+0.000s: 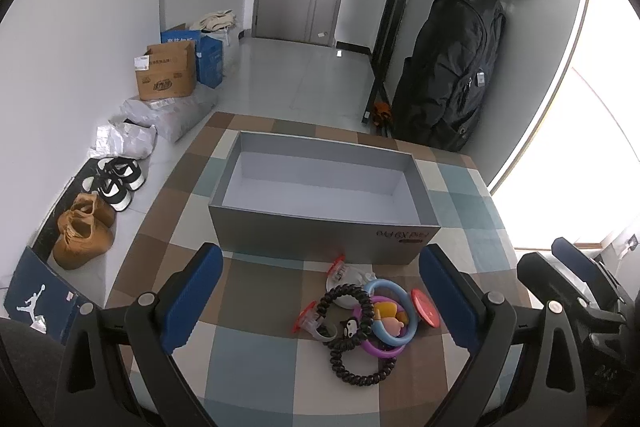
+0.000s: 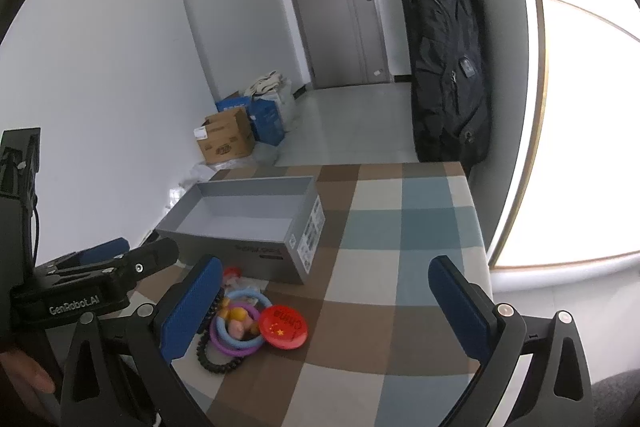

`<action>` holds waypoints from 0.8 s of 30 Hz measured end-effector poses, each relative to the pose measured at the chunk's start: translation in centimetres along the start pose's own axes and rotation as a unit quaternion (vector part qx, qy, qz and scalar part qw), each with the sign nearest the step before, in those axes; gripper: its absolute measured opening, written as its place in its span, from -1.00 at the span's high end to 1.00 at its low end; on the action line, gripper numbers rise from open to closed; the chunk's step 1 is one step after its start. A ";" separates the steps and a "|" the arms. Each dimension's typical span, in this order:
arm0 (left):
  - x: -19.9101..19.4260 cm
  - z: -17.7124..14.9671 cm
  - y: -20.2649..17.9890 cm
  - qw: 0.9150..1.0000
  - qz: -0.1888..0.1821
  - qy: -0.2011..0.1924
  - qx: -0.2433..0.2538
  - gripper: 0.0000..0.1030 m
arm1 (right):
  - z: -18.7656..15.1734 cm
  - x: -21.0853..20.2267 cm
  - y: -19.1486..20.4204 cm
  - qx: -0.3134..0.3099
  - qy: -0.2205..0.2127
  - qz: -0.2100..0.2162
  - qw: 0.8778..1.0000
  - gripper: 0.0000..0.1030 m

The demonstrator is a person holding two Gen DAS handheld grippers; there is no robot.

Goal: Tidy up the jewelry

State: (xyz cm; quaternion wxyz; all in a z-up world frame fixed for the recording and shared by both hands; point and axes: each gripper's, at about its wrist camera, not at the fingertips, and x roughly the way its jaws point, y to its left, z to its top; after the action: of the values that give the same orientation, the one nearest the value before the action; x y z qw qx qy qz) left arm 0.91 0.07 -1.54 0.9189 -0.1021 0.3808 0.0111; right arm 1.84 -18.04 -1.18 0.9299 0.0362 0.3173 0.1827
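Observation:
An open grey box [image 1: 324, 195] [image 2: 240, 215] stands empty on the checked tablecloth [image 1: 256, 359] [image 2: 384, 267]. In front of it lies a small heap of jewelry: black coiled bands [image 1: 352, 311] [image 2: 218, 363], blue and purple rings [image 1: 394, 337] [image 2: 236, 341], a red round badge [image 1: 425, 307] [image 2: 283, 327] and clear clips with red caps [image 1: 308, 319]. My left gripper [image 1: 320, 299] is open, hovering just short of the heap. My right gripper [image 2: 326, 311] is open too, to the right of the heap, with its left finger [image 2: 192, 311] hiding part of it. Neither holds anything.
Shoes [image 1: 84, 231], cardboard boxes [image 1: 168, 73] [image 2: 226, 139] and plastic bags [image 1: 168, 115] line the floor along the left wall. A black backpack [image 1: 448, 67] [image 2: 448, 67] hangs beyond the table's far right corner. A hand [image 2: 24, 371] holds the left gripper's body.

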 end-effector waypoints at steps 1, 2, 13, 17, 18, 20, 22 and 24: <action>0.1 0.0 0.2 1.000 -0.002 0.003 -0.001 -0.87 | 0.0 0.1 0.0 0.001 0.002 -0.002 1.000 -1.00; 0.2 0.0 0.3 1.000 -0.004 0.005 -0.001 -0.87 | 0.0 0.2 -0.1 0.003 0.003 -0.002 1.000 -1.00; 2.9 -1.3 2.0 0.995 -0.041 0.088 -0.009 -0.87 | 0.4 2.0 -1.3 0.037 0.030 0.009 0.999 -1.00; 4.4 -1.9 1.9 0.990 -0.063 0.130 -0.006 -0.87 | 0.6 2.9 -1.7 0.055 0.041 0.020 0.997 -1.00; 4.7 -2.0 1.9 0.988 -0.067 0.139 -0.008 -0.87 | 0.7 3.2 -1.8 0.060 0.044 0.024 0.997 -1.00; 5.2 -1.9 2.1 0.985 -0.082 0.153 -0.016 -0.87 | 0.8 3.6 -1.8 0.068 0.049 0.029 0.996 -1.00; 5.6 -1.8 2.1 0.981 -0.096 0.166 -0.024 -0.87 | 0.9 4.0 -1.9 0.075 0.054 0.036 0.995 -1.00; 5.6 -1.8 2.3 0.981 -0.103 0.164 -0.029 -0.87 | 0.9 4.2 -1.8 0.077 0.057 0.040 0.995 -1.00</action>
State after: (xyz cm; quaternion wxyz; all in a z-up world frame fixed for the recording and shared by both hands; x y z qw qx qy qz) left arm 3.41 1.59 -7.17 0.8370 -0.1678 0.5130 -0.0898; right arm 6.02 -18.17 -3.20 0.8966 0.1094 0.3815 0.1964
